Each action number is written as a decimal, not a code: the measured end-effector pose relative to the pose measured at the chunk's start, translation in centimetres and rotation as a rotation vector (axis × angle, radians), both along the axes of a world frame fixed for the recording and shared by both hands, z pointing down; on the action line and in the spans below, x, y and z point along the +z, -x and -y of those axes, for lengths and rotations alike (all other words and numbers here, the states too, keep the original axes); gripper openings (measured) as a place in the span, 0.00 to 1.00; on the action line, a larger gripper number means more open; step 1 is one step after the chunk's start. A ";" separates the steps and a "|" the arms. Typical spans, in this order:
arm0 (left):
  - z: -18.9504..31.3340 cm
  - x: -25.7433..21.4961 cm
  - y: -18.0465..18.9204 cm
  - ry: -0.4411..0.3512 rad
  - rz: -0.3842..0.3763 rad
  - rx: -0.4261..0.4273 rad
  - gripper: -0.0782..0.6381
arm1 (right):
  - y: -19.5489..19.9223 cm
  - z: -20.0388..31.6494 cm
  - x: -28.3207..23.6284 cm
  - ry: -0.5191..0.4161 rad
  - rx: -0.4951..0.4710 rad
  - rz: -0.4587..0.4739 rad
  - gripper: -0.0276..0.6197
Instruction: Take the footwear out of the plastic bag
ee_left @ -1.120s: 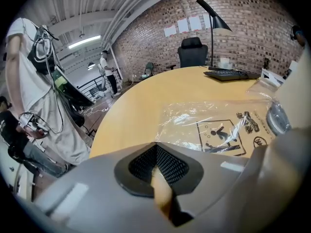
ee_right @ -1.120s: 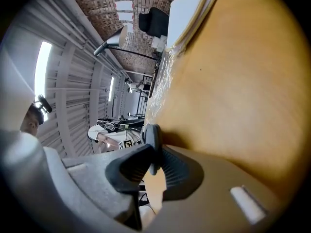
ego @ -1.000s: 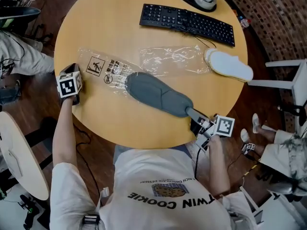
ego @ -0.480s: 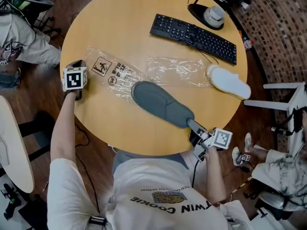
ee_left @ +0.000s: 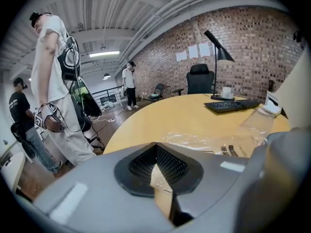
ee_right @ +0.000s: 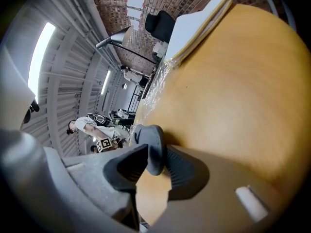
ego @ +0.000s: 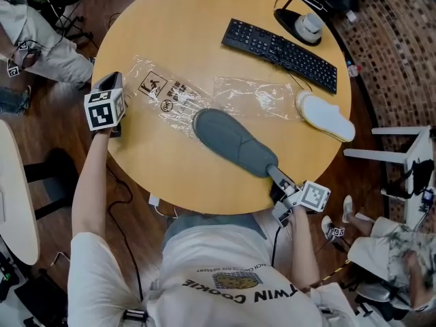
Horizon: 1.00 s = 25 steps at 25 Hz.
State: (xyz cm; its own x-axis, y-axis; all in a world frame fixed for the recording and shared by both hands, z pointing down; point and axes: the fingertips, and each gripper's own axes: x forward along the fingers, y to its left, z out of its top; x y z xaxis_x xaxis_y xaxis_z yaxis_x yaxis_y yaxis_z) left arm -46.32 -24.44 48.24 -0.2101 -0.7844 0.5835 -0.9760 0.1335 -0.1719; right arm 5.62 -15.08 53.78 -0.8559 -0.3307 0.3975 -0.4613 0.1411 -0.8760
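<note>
A grey slipper lies slantwise on the round wooden table, its toe at the mouth of a clear printed plastic bag. My right gripper is at the slipper's heel by the near table edge. Its jaws are opening, and the pads still touch the heel rim between them. My left gripper is at the table's left edge, at the bag's far end. Its tips meet, with a thin film of the bag caught between them.
A white slipper lies at the right rim beside a second clear bag. A black keyboard and a lamp base sit at the far side. A white chair stands right; a seated person is at far left.
The grey slipper has slid a little further out of the bag toward me. My left gripper has lifted slightly at the bag's end. The right jaws have widened.
</note>
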 end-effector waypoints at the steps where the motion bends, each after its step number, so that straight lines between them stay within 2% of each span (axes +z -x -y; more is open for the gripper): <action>1: -0.4 -0.8 -0.8 -0.022 -0.008 0.014 0.12 | 0.3 0.2 -0.3 -0.026 -0.007 -0.002 0.22; 3: -1.3 -2.1 -2.9 -0.058 -0.025 0.048 0.12 | 0.5 0.2 -0.7 -0.044 -0.003 -0.022 0.31; 6: -3.6 -3.8 -6.5 -0.099 -0.033 0.104 0.12 | -1.6 -0.8 0.6 0.021 0.064 -0.153 0.32; 10: -8.2 -6.9 -10.3 -0.160 -0.035 0.144 0.12 | -2.3 -1.0 -0.1 -0.101 0.046 -0.227 0.32; 16: -15.4 -9.3 -16.7 -0.216 -0.073 0.190 0.12 | -2.1 -4.3 -3.2 -0.240 -0.028 -0.274 0.32; 21: -21.1 -11.5 -22.0 -0.259 -0.129 0.215 0.12 | -0.9 -9.4 -7.4 -0.378 -0.101 -0.322 0.32; 25: -23.6 -11.7 -26.6 -0.275 -0.194 0.244 0.12 | -0.3 -12.6 -9.4 -0.450 -0.143 -0.346 0.32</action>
